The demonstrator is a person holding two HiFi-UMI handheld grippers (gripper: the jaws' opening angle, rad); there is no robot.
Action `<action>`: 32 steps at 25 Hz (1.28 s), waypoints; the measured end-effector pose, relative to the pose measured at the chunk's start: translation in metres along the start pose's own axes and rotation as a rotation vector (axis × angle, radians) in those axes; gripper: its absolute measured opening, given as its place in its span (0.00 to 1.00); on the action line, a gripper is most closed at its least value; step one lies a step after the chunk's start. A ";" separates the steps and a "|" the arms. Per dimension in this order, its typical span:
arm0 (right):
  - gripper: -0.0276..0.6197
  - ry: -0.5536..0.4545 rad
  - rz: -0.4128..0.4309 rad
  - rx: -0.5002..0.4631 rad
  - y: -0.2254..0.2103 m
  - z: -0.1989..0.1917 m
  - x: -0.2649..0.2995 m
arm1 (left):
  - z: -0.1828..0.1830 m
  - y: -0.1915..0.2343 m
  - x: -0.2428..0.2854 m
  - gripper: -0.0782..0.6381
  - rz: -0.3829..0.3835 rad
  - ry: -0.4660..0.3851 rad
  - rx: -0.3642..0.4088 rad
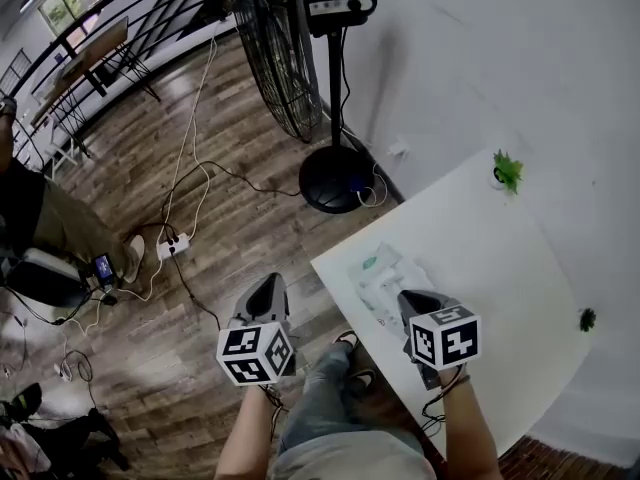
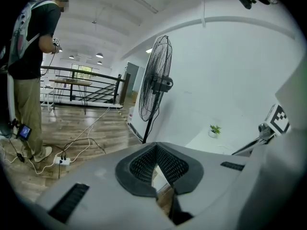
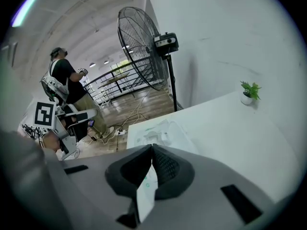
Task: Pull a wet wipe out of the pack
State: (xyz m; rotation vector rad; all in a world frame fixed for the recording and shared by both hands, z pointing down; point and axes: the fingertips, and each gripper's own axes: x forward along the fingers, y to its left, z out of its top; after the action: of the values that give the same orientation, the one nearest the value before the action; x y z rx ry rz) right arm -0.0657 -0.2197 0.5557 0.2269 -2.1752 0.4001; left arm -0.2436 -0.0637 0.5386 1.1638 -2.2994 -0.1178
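Observation:
The wet wipe pack (image 1: 384, 276) lies flat near the left corner of the white table (image 1: 500, 268); it is pale with green print, and a bit of white stands up at its middle (image 3: 164, 136). My right gripper (image 1: 413, 299) hovers just on my side of the pack, its jaws closed tip to tip (image 3: 151, 146) and apart from it. Through the gap lower down I see only the pack's print. My left gripper (image 1: 268, 284) hangs over the wooden floor left of the table, jaws shut (image 2: 156, 145) and empty.
A tall floor fan (image 1: 285, 48) stands beyond the table corner on a round base (image 1: 335, 180). A small potted plant (image 1: 508, 171) sits at the table's far side. Cables and a power strip (image 1: 172, 245) lie on the floor. A person (image 3: 67, 87) stands at left.

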 end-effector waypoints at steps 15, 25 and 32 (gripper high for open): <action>0.05 -0.069 0.017 0.019 0.001 0.012 -0.022 | 0.012 -0.014 -0.005 0.11 -0.022 -0.022 0.024; 0.05 -0.135 0.054 0.038 0.004 0.028 -0.045 | 0.028 -0.032 -0.003 0.11 -0.046 -0.044 0.054; 0.05 -0.198 0.085 0.047 0.009 0.042 -0.065 | 0.045 -0.048 0.000 0.11 -0.075 -0.069 0.085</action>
State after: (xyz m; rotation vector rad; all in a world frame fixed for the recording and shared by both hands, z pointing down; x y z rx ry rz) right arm -0.0611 -0.2259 0.4779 0.2085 -2.3775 0.4953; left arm -0.2320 -0.1010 0.4856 1.3084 -2.3419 -0.0901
